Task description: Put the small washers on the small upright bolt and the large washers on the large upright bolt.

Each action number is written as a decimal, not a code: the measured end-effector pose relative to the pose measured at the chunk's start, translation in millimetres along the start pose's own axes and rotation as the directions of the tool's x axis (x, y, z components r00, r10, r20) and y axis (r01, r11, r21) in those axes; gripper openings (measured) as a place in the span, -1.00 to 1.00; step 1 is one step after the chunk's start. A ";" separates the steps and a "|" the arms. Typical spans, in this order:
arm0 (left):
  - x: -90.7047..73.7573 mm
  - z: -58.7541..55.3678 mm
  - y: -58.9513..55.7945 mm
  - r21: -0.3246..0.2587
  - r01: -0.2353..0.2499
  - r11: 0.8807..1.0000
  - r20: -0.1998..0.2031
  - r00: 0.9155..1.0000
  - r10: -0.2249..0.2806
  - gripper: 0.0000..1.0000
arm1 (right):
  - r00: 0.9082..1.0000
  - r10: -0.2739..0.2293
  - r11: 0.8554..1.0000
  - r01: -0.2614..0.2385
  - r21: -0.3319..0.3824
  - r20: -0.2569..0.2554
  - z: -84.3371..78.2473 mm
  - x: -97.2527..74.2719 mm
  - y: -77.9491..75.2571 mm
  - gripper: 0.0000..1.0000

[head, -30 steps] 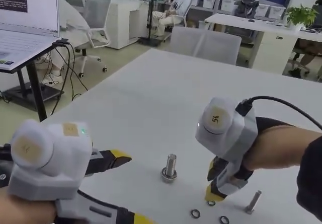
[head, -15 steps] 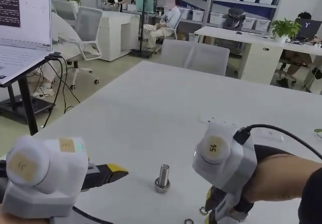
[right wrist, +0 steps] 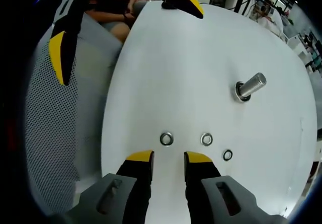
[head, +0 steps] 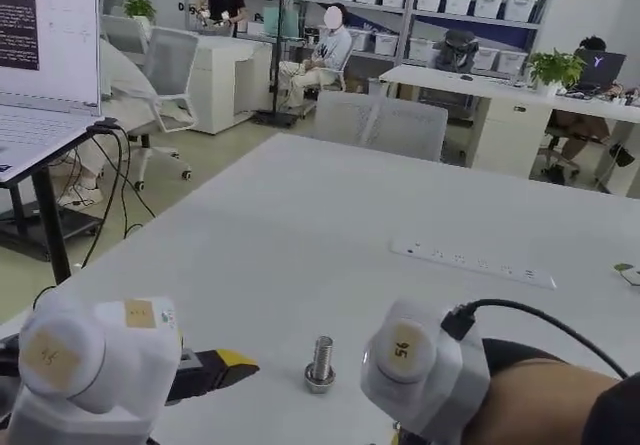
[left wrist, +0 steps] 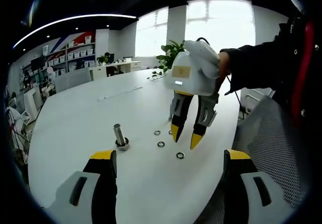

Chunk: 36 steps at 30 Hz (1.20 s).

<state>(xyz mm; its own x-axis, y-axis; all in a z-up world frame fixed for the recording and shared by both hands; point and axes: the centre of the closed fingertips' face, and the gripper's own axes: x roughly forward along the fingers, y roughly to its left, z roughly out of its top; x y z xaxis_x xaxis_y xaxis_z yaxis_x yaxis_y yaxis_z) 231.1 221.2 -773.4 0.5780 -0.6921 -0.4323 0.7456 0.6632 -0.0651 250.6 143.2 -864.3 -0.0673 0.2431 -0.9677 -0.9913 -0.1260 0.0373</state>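
One silver bolt [head: 320,363] stands upright on the white table [head: 330,215], with a wider ring at its foot. In the right gripper view that bolt [right wrist: 250,87] is ahead to the right. Three small washers lie flat just past my right gripper [right wrist: 168,156]: one [right wrist: 166,138] straight ahead of the gap, one [right wrist: 206,139] beside it, and one [right wrist: 227,155] further right. My right gripper's jaws stand a little apart, holding nothing. My left gripper [left wrist: 170,156] is wide open and faces the right gripper [left wrist: 184,137], the washers [left wrist: 161,144] and the bolt [left wrist: 119,136].
A white power strip [head: 470,263] lies further back on the table. The table's near edge [right wrist: 108,133] runs close to the washers, over a mesh chair seat. A laptop stand [head: 50,115] with cables is off to the left, with office chairs and desks behind.
The head camera has tilted up, so bolt and grippers sit lower in the picture. The right gripper's jaws and the washers have slipped below the frame. Both grippers hold the same stance.
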 end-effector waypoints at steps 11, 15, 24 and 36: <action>-2.0 -1.8 -1.7 -0.008 -0.003 1.000 0.008 1.000 0.003 0.75 | 1.000 0.001 1.000 -0.001 -0.031 -0.017 0.4 17.7 -0.1 -0.57; -0.8 -3.6 -1.1 -0.011 -0.003 1.000 0.007 1.000 0.003 0.74 | 1.000 0.002 0.999 -0.003 -0.038 -0.003 5.3 17.0 -0.7 -0.60; -0.4 -3.6 0.2 -0.016 -0.002 1.000 0.012 1.000 0.002 0.74 | 0.999 -0.024 0.995 0.022 -0.095 -0.021 8.2 18.9 2.8 -0.60; -1.3 -4.2 0.7 -0.020 -0.006 1.000 0.021 1.000 0.007 0.73 | 1.000 -0.025 0.992 0.022 -0.124 -0.017 8.4 19.1 3.6 -0.68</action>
<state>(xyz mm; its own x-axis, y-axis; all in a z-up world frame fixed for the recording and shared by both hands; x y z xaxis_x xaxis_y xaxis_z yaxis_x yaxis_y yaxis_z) 229.5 223.7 -776.6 0.5896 -0.6934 -0.4142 0.7351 0.6731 -0.0805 244.8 155.4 -880.6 -0.0409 0.2301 -0.9723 -0.9710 -0.2386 -0.0157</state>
